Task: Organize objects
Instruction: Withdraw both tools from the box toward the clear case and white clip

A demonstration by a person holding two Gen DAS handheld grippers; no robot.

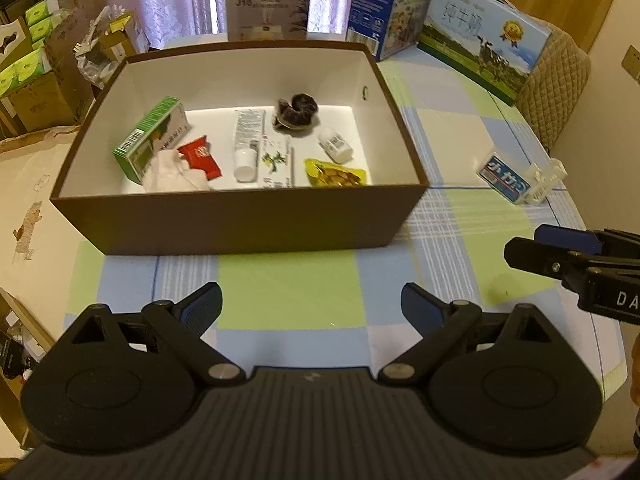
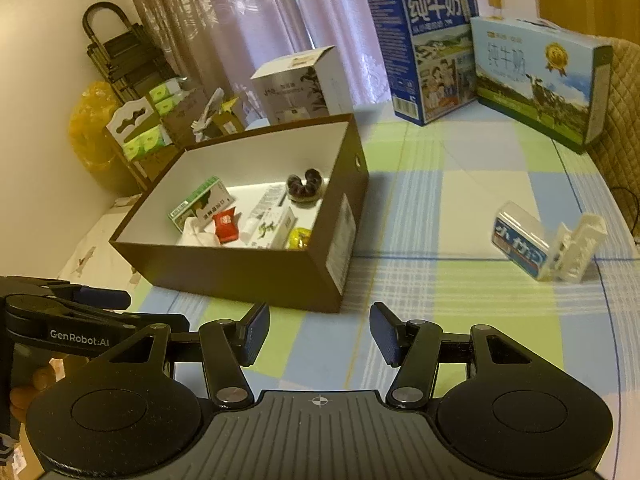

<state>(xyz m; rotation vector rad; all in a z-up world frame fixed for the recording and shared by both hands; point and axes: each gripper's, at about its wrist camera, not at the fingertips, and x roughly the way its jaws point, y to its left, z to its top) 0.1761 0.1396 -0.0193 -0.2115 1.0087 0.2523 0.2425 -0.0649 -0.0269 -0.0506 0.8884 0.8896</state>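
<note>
Both grippers hover low over the near edge of the desk [image 1: 288, 300], which wears a checked cloth of green, blue and white squares. Left gripper [image 1: 311, 308] has its jaws spread wide and holds nothing; the right gripper [image 2: 319, 334] is likewise released and empty, with bare cloth between its blue pads. Just past them sits a brown box [image 1: 240, 220] with a white inside, open at the top. Within it, at the left, a green carton [image 1: 150, 136] lies tilted against the wall, with a crumpled white tissue [image 1: 172, 172] and a red packet [image 1: 200, 156] just beside it. Near the middle a white tube [image 1: 248, 140] lies next to a flat white box printed with a plant [image 1: 276, 160]. Toward the back is a dark scrunchie [image 1: 298, 110], and on the right a small white bottle [image 1: 336, 145] lies on its side above a yellow snack bag [image 1: 336, 174]. Out on the cloth, well apart from the box and to its right, a blue-and-white packet [image 2: 520, 242] lies touching a white plastic holder [image 2: 578, 246]. Along the far edge of the desk stand a grey-and-white carton [image 1: 267, 4] and two blue milk cartons [image 2: 424, 48], with a pale curtain behind them.
</note>
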